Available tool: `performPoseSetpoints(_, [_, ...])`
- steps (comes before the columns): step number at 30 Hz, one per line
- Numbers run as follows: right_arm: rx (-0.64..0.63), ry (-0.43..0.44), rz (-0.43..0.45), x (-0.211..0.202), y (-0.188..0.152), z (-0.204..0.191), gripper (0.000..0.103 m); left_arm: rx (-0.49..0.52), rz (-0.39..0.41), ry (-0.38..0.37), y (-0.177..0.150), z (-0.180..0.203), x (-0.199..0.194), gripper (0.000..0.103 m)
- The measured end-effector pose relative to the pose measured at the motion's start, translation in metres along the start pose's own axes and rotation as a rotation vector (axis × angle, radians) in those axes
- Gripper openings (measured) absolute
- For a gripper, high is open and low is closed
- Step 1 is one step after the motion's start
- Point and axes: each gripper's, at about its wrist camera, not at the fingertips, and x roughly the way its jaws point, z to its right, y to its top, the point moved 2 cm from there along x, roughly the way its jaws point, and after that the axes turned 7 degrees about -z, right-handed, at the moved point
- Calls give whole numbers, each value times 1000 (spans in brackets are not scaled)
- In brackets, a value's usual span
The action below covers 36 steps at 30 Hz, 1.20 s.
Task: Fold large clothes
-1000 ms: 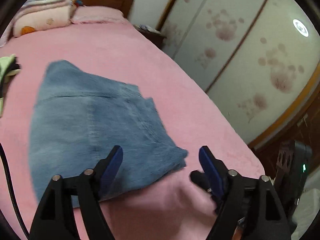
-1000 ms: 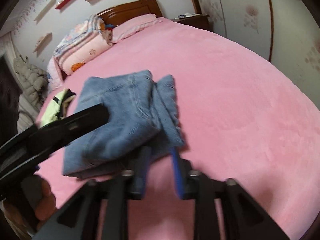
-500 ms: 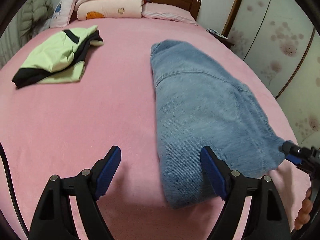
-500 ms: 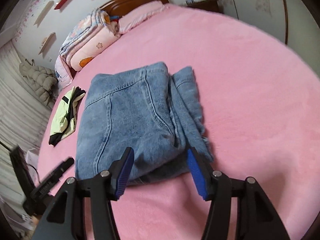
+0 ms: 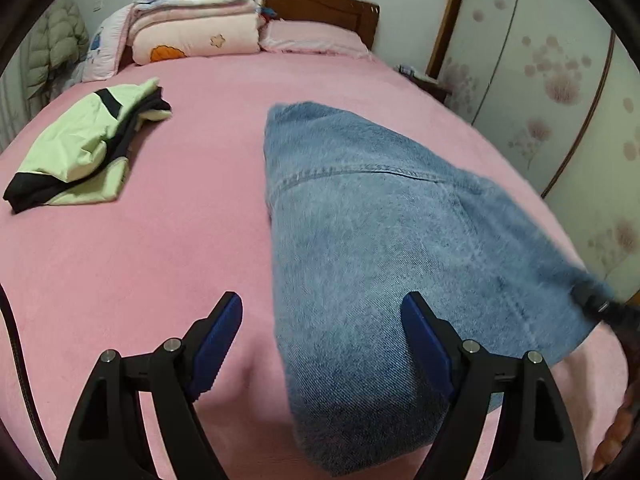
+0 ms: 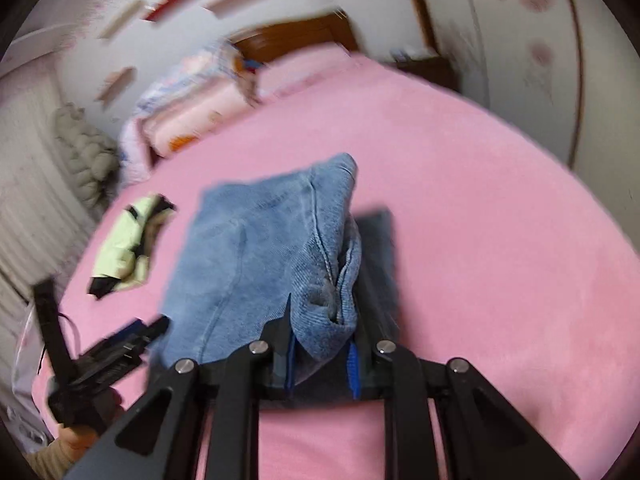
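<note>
Folded blue jeans point(image 5: 380, 248) lie on the pink bed point(image 5: 160, 264). My left gripper point(image 5: 320, 340) is open, its blue pads straddling the near left edge of the jeans, just above them. In the right wrist view my right gripper point(image 6: 322, 364) is shut on the near right edge of the jeans point(image 6: 256, 256), denim bunched between its pads. The right gripper's tip also shows in the left wrist view point(image 5: 600, 304) at the jeans' right corner. The left gripper shows in the right wrist view point(image 6: 132, 340), at the left.
A folded green and black garment point(image 5: 84, 148) lies at the far left of the bed. Stacked quilts point(image 5: 196, 28) and a pillow point(image 5: 312, 38) sit against the wooden headboard point(image 5: 320, 4). Wardrobe doors point(image 5: 560, 92) stand along the bed's right side.
My right gripper has closed on the jeans' near right edge; it was open around it half a second ago. My left gripper swung over the jeans' left side and stays open.
</note>
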Motion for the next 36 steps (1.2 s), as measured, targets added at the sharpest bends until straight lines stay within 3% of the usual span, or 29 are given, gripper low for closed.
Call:
performPoseSetpoints(3, [38, -52, -55, 27, -20, 17, 20, 8, -13, -2, -7, 7, 10, 81])
performPoseSetpoints(6, [17, -103, -39, 26, -28, 10, 24, 19, 1, 15, -8, 7, 10, 82])
performPoseSetpoints(10, [-55, -193, -37, 13, -19, -8, 41, 19, -34, 10, 0, 5, 0, 81])
performPoseSetpoints(14, [-144, -266, 51, -20, -3, -21, 42, 52, -20, 16, 18, 4, -21, 81])
performPoseSetpoints(17, [-197, -235, 121, -35, 23, -40, 42, 62, 28, 12, 42, 0, -35, 81])
performPoseSetpoints(20, [-215, -178, 129, -27, 54, -61, 42, 53, 43, 5, 71, -6, -33, 81])
performPoseSetpoints(28, [-237, -20, 51, 53, 123, -112, 41, 37, 4, -30, 137, -4, 21, 79])
performPoseSetpoints(33, [-203, 20, -63, 114, 143, -112, 32, 30, -68, -31, 158, 5, 73, 44])
performPoseSetpoints(35, [-188, -18, -125, 137, 143, -101, 21, 20, -85, -19, 160, 6, 89, 44])
performPoseSetpoints(36, [-199, -80, -137, 144, 143, -95, 17, 19, -84, -12, 161, 5, 94, 44])
